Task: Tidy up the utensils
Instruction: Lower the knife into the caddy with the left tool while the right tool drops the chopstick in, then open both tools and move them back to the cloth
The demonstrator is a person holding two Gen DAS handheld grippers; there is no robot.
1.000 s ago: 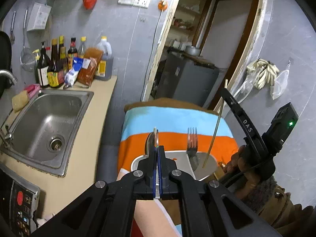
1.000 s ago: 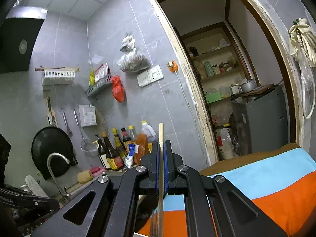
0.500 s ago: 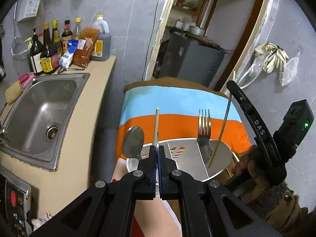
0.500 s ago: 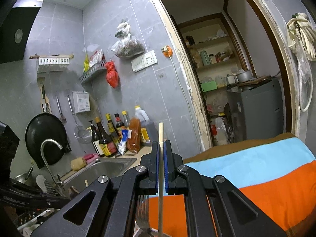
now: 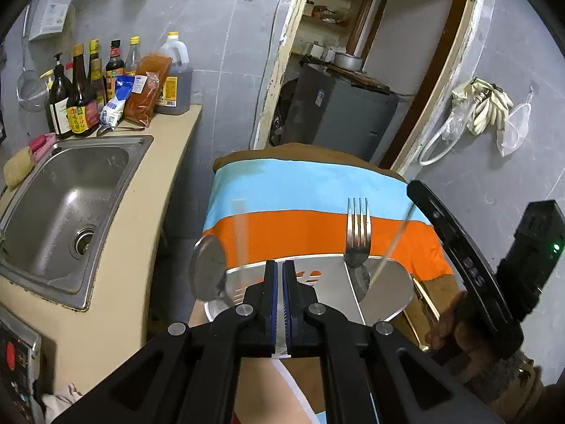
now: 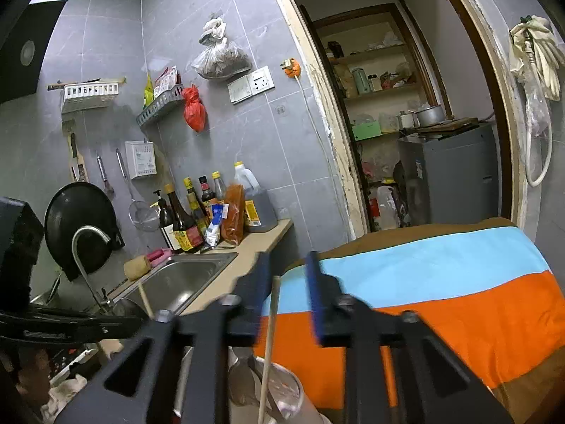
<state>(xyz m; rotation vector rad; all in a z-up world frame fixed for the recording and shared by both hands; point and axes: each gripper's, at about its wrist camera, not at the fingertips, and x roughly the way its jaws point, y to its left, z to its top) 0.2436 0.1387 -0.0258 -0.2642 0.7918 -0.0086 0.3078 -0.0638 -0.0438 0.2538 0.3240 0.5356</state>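
My left gripper (image 5: 280, 274) is shut on the near wall of a steel utensil holder (image 5: 328, 282) and holds it over a person's lap. In the holder stand a spoon (image 5: 208, 268), a fork (image 5: 358, 226) and a blurred chopstick (image 5: 240, 229). My right gripper (image 6: 289, 275) is just above the holder (image 6: 282, 399), and its jaws are opening. A second chopstick (image 6: 270, 335) stands loose between them, its lower end down in the holder. In the left wrist view that chopstick (image 5: 395, 236) is a blur beside the fork, with the right gripper (image 5: 415, 189) above it.
A striped orange and blue cloth (image 5: 317, 194) lies beyond the holder. To the left is a counter with a steel sink (image 5: 63, 205), bottles (image 5: 81, 99) and a faucet (image 6: 88, 247). A doorway with a grey cabinet (image 5: 339, 113) lies ahead.
The right jaws went from shut on the chopstick to apart, and the chopstick slid lower. The left gripper and holder sank a little. The other chopstick tipped left.
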